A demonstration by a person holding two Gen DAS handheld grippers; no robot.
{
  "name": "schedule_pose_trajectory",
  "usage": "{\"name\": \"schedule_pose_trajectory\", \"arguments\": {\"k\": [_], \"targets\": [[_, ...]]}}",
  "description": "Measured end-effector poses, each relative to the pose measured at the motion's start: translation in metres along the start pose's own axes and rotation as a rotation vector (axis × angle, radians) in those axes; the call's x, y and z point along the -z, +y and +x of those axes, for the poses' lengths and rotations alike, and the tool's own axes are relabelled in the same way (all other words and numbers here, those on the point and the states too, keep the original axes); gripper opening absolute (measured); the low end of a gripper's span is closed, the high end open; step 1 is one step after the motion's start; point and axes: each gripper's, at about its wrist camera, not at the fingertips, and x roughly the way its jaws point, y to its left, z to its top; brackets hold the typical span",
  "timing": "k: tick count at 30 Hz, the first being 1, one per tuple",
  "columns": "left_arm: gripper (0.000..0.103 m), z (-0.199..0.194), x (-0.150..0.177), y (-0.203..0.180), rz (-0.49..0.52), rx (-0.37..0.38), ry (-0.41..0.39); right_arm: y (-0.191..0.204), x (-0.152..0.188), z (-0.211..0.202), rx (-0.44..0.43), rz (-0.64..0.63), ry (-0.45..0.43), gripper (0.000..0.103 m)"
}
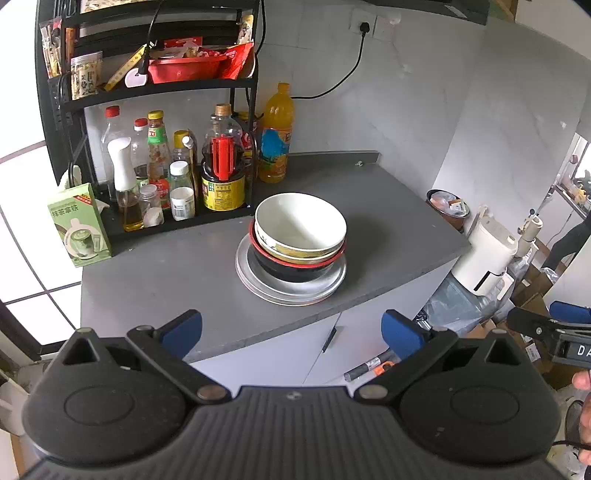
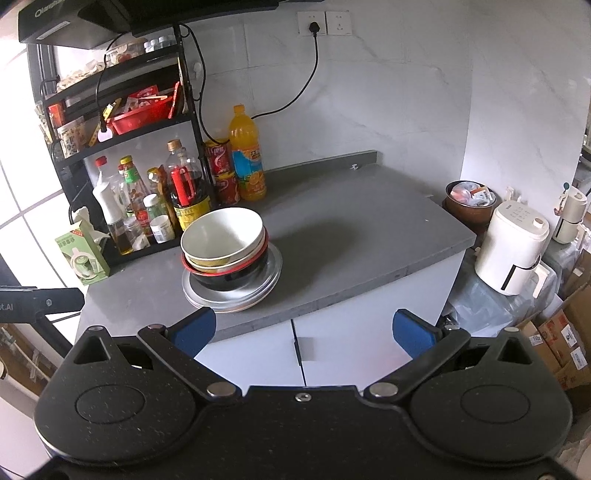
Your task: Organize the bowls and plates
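While the nested bowls [image 1: 301, 229] are sitting on stacked plates [image 1: 291, 286] on the counter [image 1: 177, 273], both tools, left [image 1: 291, 332] and right [image 2: 303, 330], are hovering level before its edge, jaws spread wide, gripping nothing.

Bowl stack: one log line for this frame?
left gripper: open, empty | right gripper: open, empty | white bowl tops black bowl, metal plates | counter

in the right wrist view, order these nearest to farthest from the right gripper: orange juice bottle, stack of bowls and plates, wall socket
From the right gripper, open and short of the counter edge:
1. Stack of bowls and plates, front left of the counter.
2. Orange juice bottle, behind the stack, at the back beside the rack.
3. Wall socket, high on the wall above the counter.
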Motion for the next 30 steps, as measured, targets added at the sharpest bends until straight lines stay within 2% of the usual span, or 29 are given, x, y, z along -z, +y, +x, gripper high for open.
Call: {"name": "schedule_pose_trajectory", "arguments": {"k": [30], "targets": [[0.102,0.018,-0.024,-0.005,0.032,0.025,0.009,-0.001,-0.009,0.010,0.005,0.013,0.015,0.103]]}}
